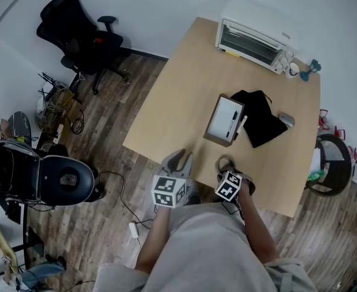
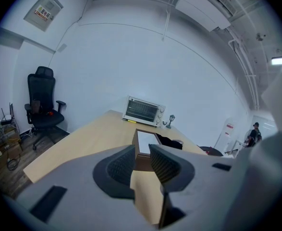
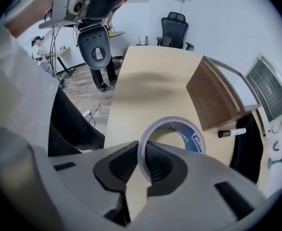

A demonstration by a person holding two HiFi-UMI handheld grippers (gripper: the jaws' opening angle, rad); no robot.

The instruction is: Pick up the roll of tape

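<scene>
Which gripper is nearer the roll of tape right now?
Right. The right gripper has its jaws pinched on the near wall of the roll of tape. The left gripper is off to the tape's left, clear of it, jaws apart and empty.

Table [image 1: 178,84] left half bare, free passage. Wooden tray [image 1: 225,120], marker [image 3: 232,133], black pouch [image 1: 264,123] crowd just beyond roll of tape [image 3: 194,139].

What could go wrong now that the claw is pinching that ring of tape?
The right gripper clamps only one thin side of the roll of tape, so the roll might tilt or slip out when lifted. It lies near the edge of the table, so a dropped roll could roll off to the floor. The marker lies close by and might get knocked.
</scene>
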